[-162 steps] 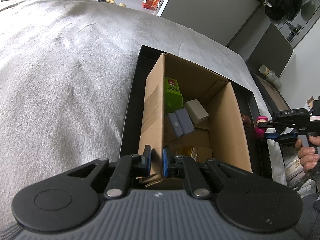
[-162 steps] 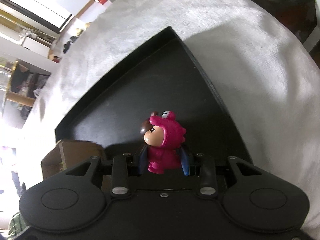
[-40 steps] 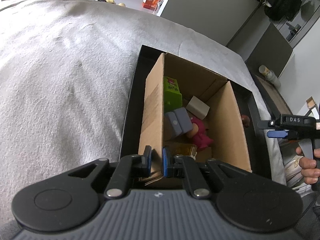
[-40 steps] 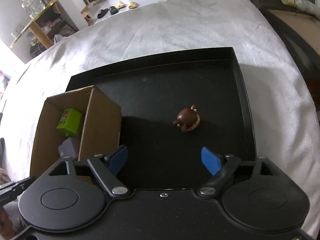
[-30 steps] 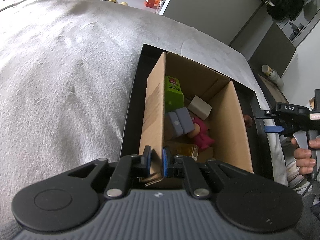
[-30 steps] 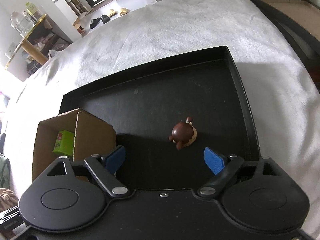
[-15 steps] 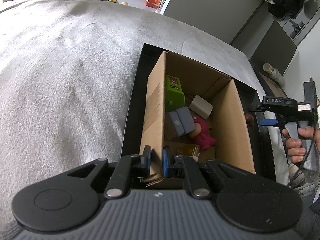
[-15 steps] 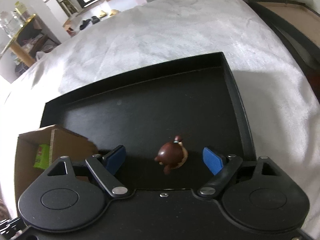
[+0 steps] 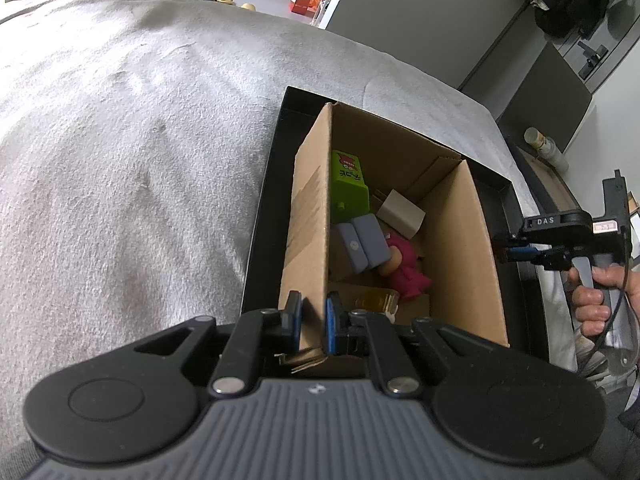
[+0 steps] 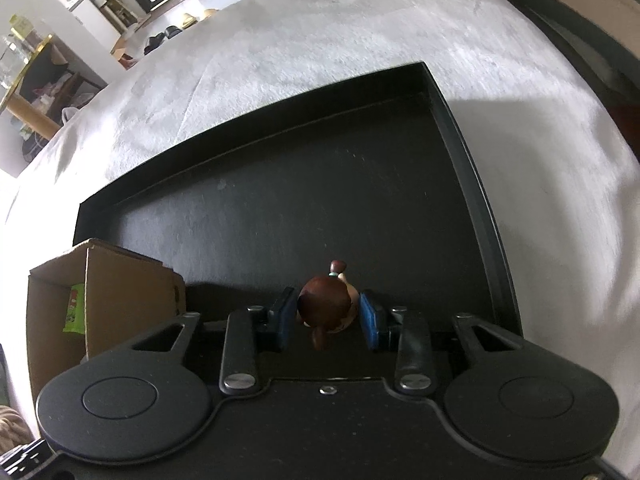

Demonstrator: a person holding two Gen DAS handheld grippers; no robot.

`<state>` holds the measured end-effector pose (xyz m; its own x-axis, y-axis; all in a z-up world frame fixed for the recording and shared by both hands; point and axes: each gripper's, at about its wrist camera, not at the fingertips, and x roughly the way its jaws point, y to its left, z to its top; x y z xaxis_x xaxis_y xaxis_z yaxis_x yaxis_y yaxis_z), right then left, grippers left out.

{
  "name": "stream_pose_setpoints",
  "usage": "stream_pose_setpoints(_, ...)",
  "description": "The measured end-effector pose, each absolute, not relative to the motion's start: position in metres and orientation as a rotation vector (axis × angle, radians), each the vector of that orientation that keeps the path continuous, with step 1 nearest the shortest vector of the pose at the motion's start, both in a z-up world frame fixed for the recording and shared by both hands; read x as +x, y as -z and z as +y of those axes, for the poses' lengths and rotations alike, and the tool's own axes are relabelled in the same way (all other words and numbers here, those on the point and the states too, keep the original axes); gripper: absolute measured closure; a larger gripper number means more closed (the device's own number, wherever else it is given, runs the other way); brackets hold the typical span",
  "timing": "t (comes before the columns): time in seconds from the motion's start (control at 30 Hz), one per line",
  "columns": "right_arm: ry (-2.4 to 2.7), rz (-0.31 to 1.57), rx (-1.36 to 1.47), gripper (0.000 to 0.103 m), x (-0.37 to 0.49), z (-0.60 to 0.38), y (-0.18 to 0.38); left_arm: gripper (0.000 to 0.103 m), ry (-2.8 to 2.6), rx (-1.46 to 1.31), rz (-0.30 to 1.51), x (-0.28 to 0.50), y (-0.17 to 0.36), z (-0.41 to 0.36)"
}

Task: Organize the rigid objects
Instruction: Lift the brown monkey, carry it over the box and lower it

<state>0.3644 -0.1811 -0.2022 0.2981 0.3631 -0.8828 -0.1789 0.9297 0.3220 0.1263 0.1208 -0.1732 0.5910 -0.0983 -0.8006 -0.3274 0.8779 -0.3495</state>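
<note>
Left tool (image 9: 311,326): blue pads pinched on the near left wall of the cardboard box (image 9: 310,240), one pad outside, one inside.

Box contents, just ahead of that tool, near to far: a gold-coloured item (image 9: 376,302); pink figurine (image 9: 404,270) lying on its side; two grey blocks (image 9: 362,242) side by side; small beige box (image 9: 402,214) tilted; green carton (image 9: 348,184) against the left wall.

Right tool (image 10: 327,318): pads pressed on the brown figurine (image 10: 326,306), which sits between them on the black tray (image 10: 280,200). The cardboard box stands to this tool's left, on the same tray.

Beyond the tray: a grey-white cover on the bed (image 9: 120,140).

A hand (image 9: 596,300) grips the right tool's handle, seen from the left wrist view.
</note>
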Motion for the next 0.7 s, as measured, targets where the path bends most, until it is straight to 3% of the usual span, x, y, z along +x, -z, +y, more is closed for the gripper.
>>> stream_pose_setpoints(0.7, -0.39, 1.193, 0.143, 0.07, 0.318, -0.194, 0.165, 0.093, -0.135, -0.492, 0.94, 0.125, 0.172, 0.12)
